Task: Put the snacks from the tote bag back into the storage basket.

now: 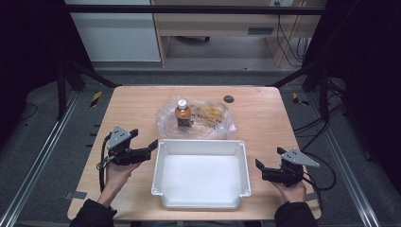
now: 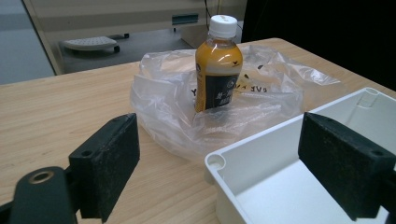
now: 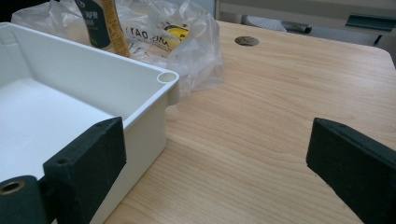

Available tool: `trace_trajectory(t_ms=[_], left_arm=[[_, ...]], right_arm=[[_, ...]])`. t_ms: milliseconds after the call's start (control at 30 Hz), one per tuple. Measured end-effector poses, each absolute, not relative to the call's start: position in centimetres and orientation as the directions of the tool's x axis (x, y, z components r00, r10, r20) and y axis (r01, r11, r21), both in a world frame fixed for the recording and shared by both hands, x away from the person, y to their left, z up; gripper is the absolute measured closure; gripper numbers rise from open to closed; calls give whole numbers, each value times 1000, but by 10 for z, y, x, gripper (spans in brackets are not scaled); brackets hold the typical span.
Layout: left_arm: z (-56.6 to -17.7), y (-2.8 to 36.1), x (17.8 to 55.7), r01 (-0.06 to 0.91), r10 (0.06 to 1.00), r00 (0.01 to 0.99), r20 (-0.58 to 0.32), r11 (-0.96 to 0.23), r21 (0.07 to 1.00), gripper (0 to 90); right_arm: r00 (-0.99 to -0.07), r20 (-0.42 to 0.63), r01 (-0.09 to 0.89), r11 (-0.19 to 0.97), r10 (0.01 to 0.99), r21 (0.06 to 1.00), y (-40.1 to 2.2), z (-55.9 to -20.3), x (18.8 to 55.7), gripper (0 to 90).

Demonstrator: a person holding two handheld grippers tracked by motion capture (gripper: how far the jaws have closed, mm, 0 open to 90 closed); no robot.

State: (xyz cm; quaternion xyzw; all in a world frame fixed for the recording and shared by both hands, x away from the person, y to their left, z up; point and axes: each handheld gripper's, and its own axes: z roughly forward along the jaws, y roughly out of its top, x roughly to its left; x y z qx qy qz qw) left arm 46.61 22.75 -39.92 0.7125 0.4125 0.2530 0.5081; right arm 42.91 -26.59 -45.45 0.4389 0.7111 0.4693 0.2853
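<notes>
Clearly the left gripper (image 1: pixel 140 141) sits at the left edge of the scene, just beside the near-left corner region of the white bin (image 1: pixel 201 198), with its jaws spread wide and nothing between them. In the left gripper view those jaws frame the bottle (image 2: pixel 218 65), which stands ahead and slightly to the right of the gripper's line, so this hand looks the nearer of the two to it. The bottle stands upright, its long axis vertical, white cap on top, orange liquid inside. It rests within the crumpled clear plastic bag (image 1: pixel 215 126), on the wooden table (image 1: pixel 265 109) just beyond the bin's far wall, left of the bag's middle; some yellow-printed packet lies in the bag to its right, too blurred to name. My judgement is that a sideways grasp across the bottle's body, jaws level, would suit that upright stance, with the loose bag film likely to get caught between pad and bottle. Moving right, the bin lies between both hands, holding nothing. Farthest right, the right gripper (image 1: pixel 272 164) hovers beside the bin's right wall, jaws also wide apart and holding nothing, well apart from the bottle.
</notes>
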Motion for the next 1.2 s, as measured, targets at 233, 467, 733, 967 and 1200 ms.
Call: trace_trajectory(t_ms=[233,467,733,967,1200], left_arm=[[-395,220,474,322,842,537,-52,-147,935,129],[-393,212,482,316,840,541,-46,-153,936,138],[-391,204,489,305,840,541,-28,-165,938,141],[-388,197,496,296,841,541,-5,-185,937,142],[-387,191,501,292,841,542,1,-189,937,144]], right_arm=[[-452,8,351,170,892,921,-266,-453,429,50],[-456,6,349,172,890,921,-265,-453,429,50],[-455,6,346,171,890,922,-265,-452,429,49],[-455,9,351,170,890,921,-264,-453,430,49],[-455,11,355,170,890,919,-264,-453,430,49]])
